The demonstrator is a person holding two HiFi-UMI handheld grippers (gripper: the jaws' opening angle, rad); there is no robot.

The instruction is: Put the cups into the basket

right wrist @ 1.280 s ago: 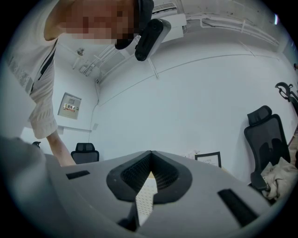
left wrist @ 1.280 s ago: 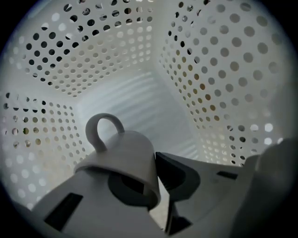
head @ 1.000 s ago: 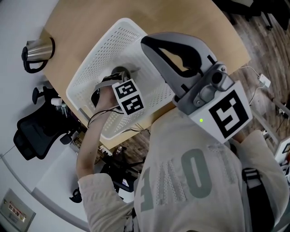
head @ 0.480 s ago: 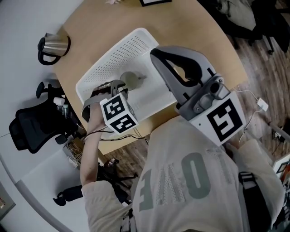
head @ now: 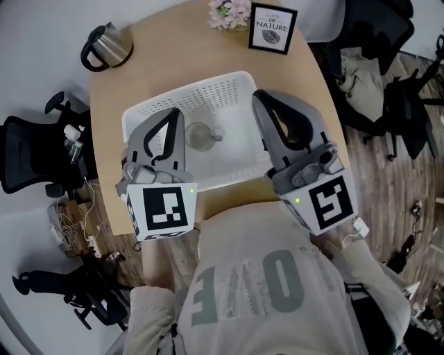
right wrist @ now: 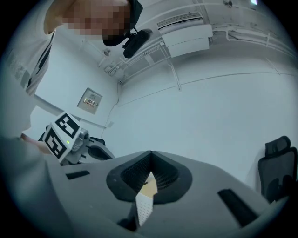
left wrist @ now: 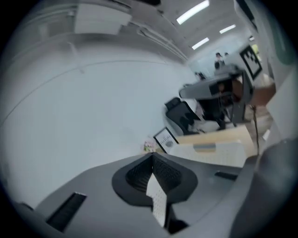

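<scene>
Holding nothing, left hand-held gripper (left wrist: 152, 158) and right hand-held gripper (right wrist: 151, 155) both have jaws pressed together.

Light wood table (head: 166, 55) with a rounded outline, seen from the head view. White perforated plastic basket (head: 208, 93) sits mid-table, taking up most of the near half. Steel kettle (head: 109, 46) with a black handle at 10 o'clock, near the edge and well apart from the basket. Small bunch of pink flowers (head: 229, 12) at 12 o'clock, black-framed sign (head: 272, 29) just beside it at 1 o'clock, standing upright.
</scene>
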